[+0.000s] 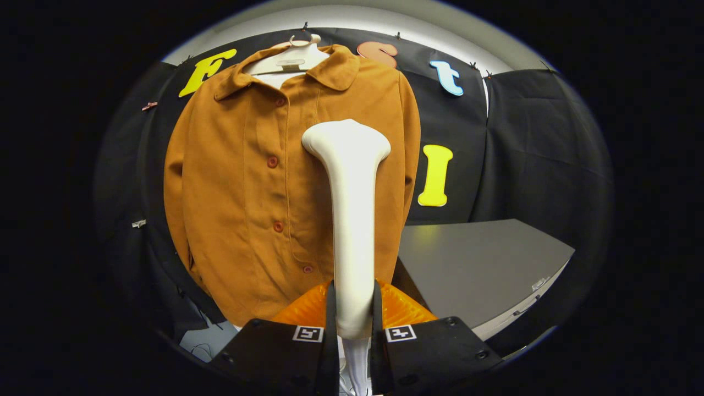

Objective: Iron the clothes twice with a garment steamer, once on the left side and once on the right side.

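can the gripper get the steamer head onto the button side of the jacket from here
Probably yes: the gripper is shut on the steamer, whose head is at the jacket beside the button row, with nothing between.

Gripper [353, 319] fingers clamp both sides of the white garment steamer [352, 220] handle, low centre. Steamer stands upright; its wide head lies against the right front panel of the brown jacket [242, 187], mid frame. Jacket hangs buttoned on a pale hanger [289, 58], upper centre-left. Grey table [484, 264] sits lower right, behind the steamer.
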Demonstrator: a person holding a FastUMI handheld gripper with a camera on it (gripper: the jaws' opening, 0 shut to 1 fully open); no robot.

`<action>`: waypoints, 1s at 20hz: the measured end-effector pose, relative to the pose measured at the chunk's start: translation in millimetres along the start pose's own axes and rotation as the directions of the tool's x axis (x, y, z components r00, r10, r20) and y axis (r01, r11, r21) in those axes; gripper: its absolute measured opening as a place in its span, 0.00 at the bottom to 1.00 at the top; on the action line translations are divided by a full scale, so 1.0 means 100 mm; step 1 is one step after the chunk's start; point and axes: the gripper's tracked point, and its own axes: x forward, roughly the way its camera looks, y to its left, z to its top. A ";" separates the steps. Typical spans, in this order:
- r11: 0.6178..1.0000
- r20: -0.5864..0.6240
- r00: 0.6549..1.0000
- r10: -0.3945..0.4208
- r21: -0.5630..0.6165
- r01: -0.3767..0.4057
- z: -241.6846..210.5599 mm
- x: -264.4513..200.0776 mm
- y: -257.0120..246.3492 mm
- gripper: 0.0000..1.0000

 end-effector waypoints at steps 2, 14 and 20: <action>1.000 -0.041 0.999 0.005 0.003 -0.005 -0.18 0.00 0.02 0.26; 1.000 -0.282 0.959 0.019 0.026 -0.012 -1.23 -0.09 0.11 0.26; 0.999 -0.364 0.930 0.047 0.034 -0.038 -1.57 -0.34 0.14 0.26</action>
